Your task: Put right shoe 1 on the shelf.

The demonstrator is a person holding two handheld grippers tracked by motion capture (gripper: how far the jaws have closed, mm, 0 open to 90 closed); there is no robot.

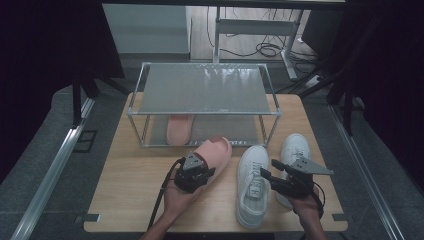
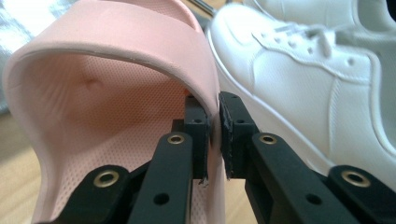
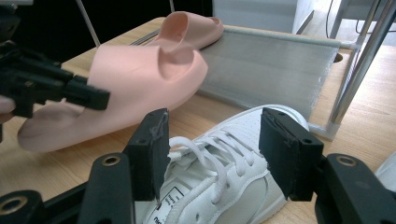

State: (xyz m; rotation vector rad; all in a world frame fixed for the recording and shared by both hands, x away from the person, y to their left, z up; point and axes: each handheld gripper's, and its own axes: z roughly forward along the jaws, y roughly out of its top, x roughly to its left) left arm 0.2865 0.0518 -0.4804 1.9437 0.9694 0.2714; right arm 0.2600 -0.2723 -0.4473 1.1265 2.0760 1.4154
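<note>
The left gripper [image 2: 214, 135] has its fingers clamped on the strap edge of the pink slipper [image 1: 214, 155], toe aimed at the rack [image 1: 205, 114] just ahead; its mate [image 1: 179, 129] lies on the lower shelf. The right gripper [image 3: 212, 149] hovers open-fingered over the white sneaker [image 3: 224, 186] on the worktop [image 1: 130, 190]

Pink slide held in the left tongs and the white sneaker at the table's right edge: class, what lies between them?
In the high view, a second white sneaker lies between the pink slide and the far-right sneaker.
</note>
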